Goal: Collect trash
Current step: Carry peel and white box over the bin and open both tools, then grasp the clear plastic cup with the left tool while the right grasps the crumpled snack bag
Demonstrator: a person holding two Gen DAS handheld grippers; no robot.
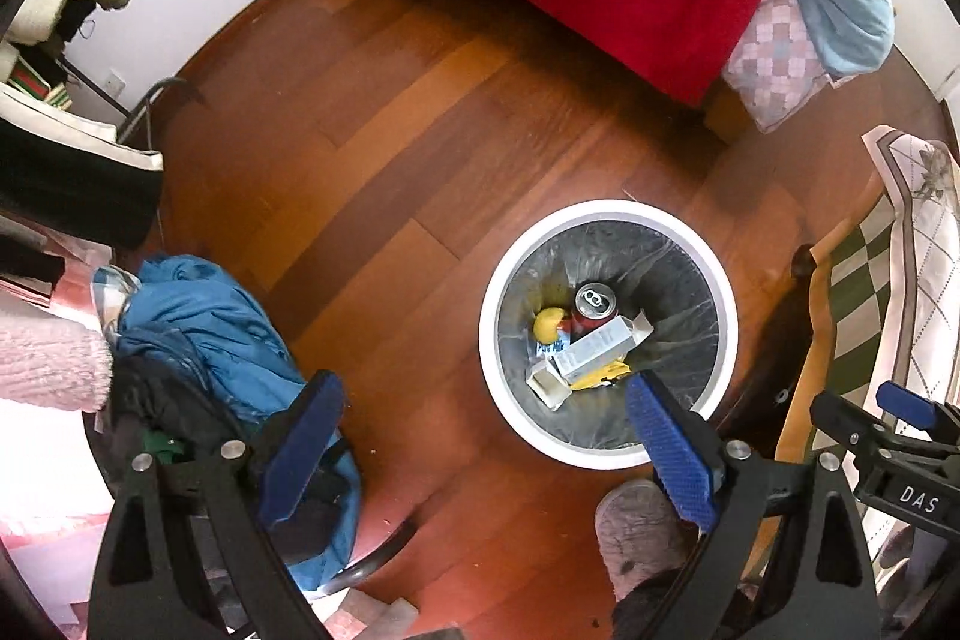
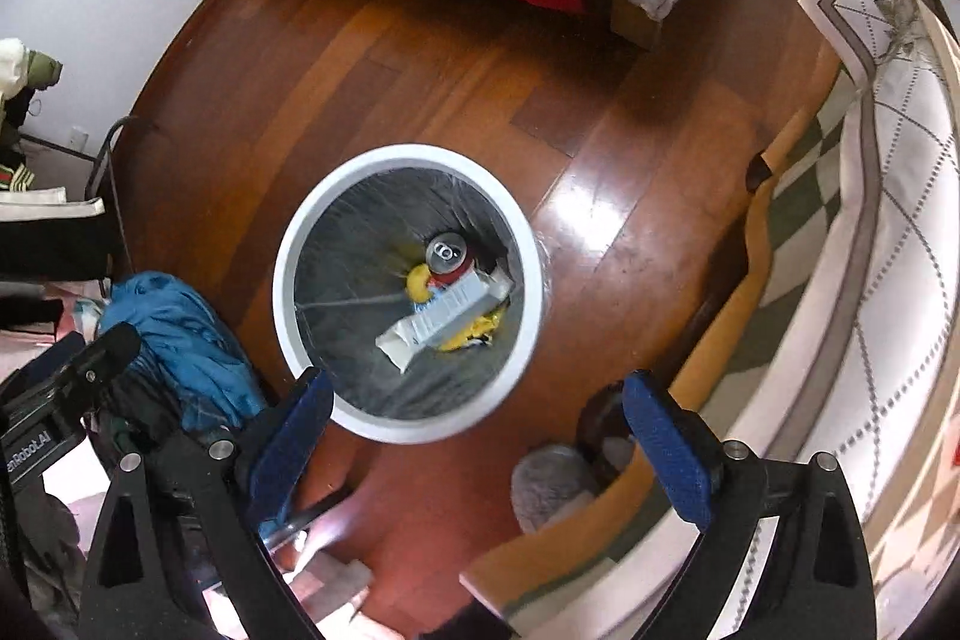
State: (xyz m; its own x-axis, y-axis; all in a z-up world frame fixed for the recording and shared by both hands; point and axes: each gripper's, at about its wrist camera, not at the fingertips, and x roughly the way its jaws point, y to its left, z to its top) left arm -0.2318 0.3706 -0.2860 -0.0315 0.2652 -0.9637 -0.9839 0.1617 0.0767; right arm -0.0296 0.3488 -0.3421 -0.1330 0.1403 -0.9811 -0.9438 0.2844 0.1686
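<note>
**Trash is in the bin; both tools empty and spread**

Status: left tool (image 1: 483, 445) has its jaws wide apart, nothing between them. Right tool (image 2: 477, 445) same, wide apart and empty. Both hang above the floor (image 1: 420, 112), looking down at the bin (image 1: 607, 211).

Where the trash sits: all visible pieces are at the bottom of the white round bin, on the grey liner (image 2: 360, 244).
- soda can (image 1: 594, 307), upright, pull-tab end up
- long white carton (image 1: 600, 346), lying across the pile, one flap open, leaning on the can
- yellow lump (image 1: 547, 323), just beside the can; can't tell if peel or wrapper
- yellow wrapper (image 1: 603, 375), tucked under the carton

No loose trash that I can make out on the bare floor. Judging from that, collection looks mostly or fully done.

Handling notes, my estimate:
- Can: light, thin wall, slick. Grip across the body mid-height and go easy, or it dents and squirts out.
- Carton: light, probably hollow, crushes flat. Take it across the narrow faces near the middle, not by the open flap.
- Wrapper: limp, crinkly. Pinch any raised fold.
- Liner: thin film, slippery, tears easily. If the bag is the next thing to lift, gather it at the rim where it folds over.
- Bin itself: stiff plastic, light. Rim is the only obvious grab point.

Clutter nearby: blue jacket (image 1: 198, 316) on the left, grey slipper (image 1: 639, 532) just beside the bin.
</note>
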